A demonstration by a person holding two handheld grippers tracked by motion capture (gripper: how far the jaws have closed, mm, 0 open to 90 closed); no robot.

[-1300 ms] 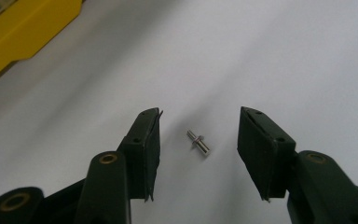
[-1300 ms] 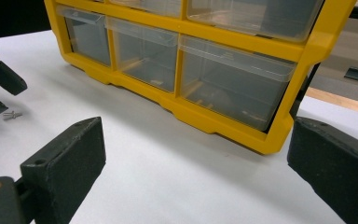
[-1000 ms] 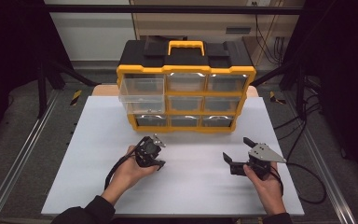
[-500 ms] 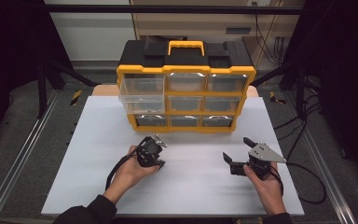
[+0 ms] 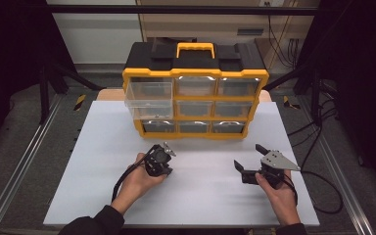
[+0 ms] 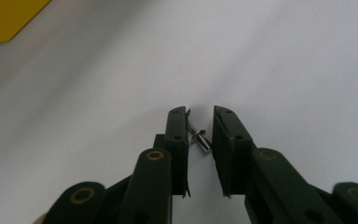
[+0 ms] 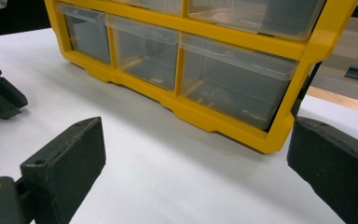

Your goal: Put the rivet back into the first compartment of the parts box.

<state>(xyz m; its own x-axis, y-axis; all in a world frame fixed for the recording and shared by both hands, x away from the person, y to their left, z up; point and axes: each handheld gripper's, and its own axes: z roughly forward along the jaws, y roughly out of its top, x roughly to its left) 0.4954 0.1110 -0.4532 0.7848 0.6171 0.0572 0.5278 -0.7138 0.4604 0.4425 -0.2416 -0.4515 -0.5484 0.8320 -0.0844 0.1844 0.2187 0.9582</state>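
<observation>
Yellow-and-black plastic organiser cabinet [image 5: 196,88], fitted with a yellow carry handle [image 5: 195,49] and three rows of three clear drawers, stands upright at the far middle of the white surface [image 5: 78,181]. Its top-left clear drawer [image 5: 149,95] is pulled out toward the person; the other drawers sit flush in the frame. The left gripper [image 5: 158,161], held in the person's left hand [image 5: 139,181], sits low over the surface in front of the cabinet, with a black cable trailing back along the forearm. In the left gripper view, its black fingers [image 6: 177,135] stand a narrow gap apart, and a small silver metal rivet-like pin [image 6: 199,138] lies in that gap, tilted, with its thin stem touching the left finger; the right finger is just beside its head, and contact there cannot be confirmed. The pin lies on or just above the white surface. The right gripper [image 5: 254,164], carrying a grey three-cornered plate, is held in the person's right hand [image 5: 281,193] at the right side of the surface, well apart from the left gripper. Its fingers [image 7: 67,161] are spread wide with nothing between them, and face the bottom row of drawers [image 7: 233,86].
</observation>
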